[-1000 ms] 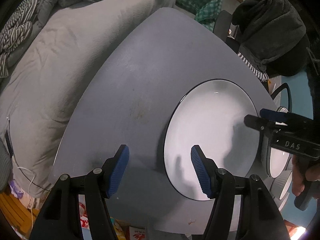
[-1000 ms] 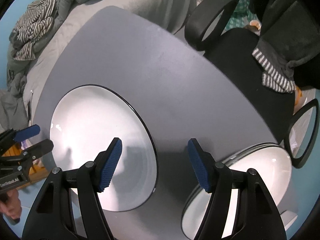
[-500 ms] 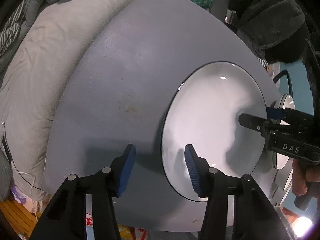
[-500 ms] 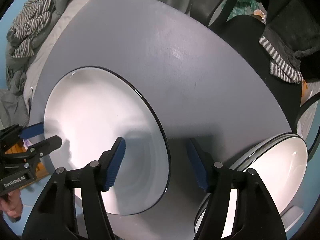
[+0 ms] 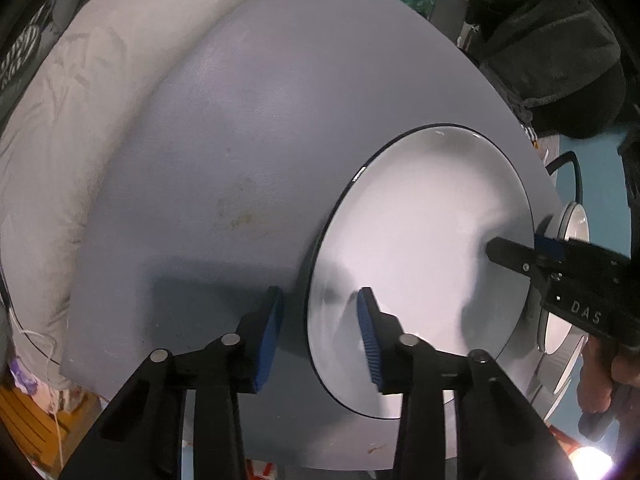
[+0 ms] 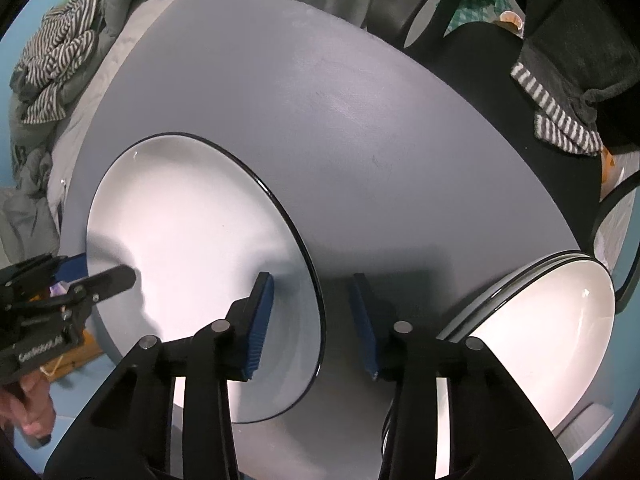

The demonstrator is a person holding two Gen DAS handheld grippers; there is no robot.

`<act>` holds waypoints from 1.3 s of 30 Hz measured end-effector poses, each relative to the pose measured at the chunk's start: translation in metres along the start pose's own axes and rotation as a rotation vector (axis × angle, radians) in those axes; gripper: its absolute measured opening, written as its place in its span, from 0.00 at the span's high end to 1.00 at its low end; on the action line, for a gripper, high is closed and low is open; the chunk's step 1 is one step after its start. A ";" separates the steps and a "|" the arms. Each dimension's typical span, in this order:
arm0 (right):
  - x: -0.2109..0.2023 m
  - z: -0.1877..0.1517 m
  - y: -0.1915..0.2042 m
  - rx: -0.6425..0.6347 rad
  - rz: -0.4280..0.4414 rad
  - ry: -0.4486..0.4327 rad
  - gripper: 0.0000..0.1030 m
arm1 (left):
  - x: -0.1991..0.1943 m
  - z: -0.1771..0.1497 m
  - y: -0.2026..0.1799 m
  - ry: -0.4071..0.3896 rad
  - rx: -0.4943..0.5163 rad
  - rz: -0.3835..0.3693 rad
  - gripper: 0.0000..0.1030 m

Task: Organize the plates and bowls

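Observation:
A large white plate [image 5: 420, 264] with a black rim lies on the grey table [image 5: 248, 128]. My left gripper [image 5: 320, 336] points down over the plate's left rim. That rim runs between its blue pads, which are closing and stand clear of it on both sides. In the right wrist view the same plate [image 6: 192, 240] has its right rim between the blue pads of my right gripper [image 6: 312, 320], which are also closing and do not touch it. Each gripper shows in the other's view: the right gripper [image 5: 532, 242] and the left gripper [image 6: 96, 268].
A stack of white black-rimmed plates [image 6: 540, 340] sits at the table's right edge, close to the right gripper. Grey bedding [image 5: 80, 120] and striped clothes [image 6: 56, 64] lie past the left edge. A black chair [image 6: 480, 60] with dark garments stands behind.
Both grippers have come closer to the plate and their jaws have narrowed. One pad of each now sits over the plate and one outside its rim.

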State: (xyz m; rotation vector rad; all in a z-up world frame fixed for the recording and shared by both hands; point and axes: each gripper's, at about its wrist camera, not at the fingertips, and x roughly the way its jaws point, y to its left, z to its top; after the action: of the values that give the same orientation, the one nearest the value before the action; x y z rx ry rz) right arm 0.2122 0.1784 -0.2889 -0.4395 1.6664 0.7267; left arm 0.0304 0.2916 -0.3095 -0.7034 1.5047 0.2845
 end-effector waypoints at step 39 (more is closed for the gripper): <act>0.003 -0.014 -0.004 0.082 0.037 0.060 0.82 | 0.016 0.004 -0.028 0.034 -0.002 -0.006 0.81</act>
State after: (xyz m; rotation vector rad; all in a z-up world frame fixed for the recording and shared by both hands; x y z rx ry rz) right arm 0.2043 0.1663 -0.2911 -0.3767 1.7582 0.6747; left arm 0.0514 0.2681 -0.3185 -0.7171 1.5345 0.2704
